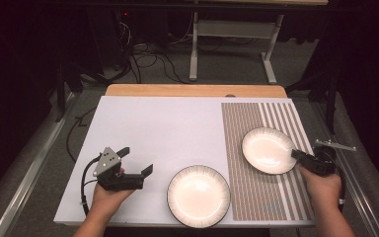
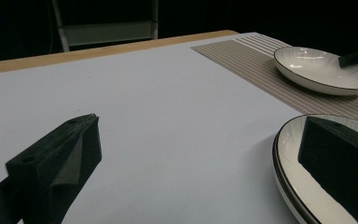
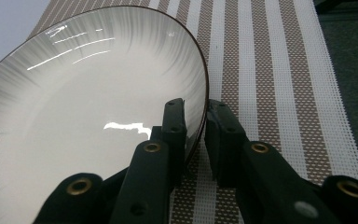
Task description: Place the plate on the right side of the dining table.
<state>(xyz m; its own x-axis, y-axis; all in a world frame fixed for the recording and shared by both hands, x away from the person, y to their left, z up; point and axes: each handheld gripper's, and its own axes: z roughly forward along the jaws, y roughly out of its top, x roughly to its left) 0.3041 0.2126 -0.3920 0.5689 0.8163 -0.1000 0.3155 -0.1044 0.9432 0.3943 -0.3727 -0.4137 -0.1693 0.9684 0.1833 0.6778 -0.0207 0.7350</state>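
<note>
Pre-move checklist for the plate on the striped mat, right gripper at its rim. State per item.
1. Right gripper straddles the rim of the far plate, one jaw inside, one outside: ok.
2. Grip firm: cannot tell; jaws look nearly closed on the rim.
3. Far plate still resting on the striped mat: ok.
4. Left gripper open, holding nothing, hovering over the white board: ok.
5. Near plate sits apart from the far plate, straddling the mat's edge: ok.
6. Path over the mat free of other objects: ok.
</note>
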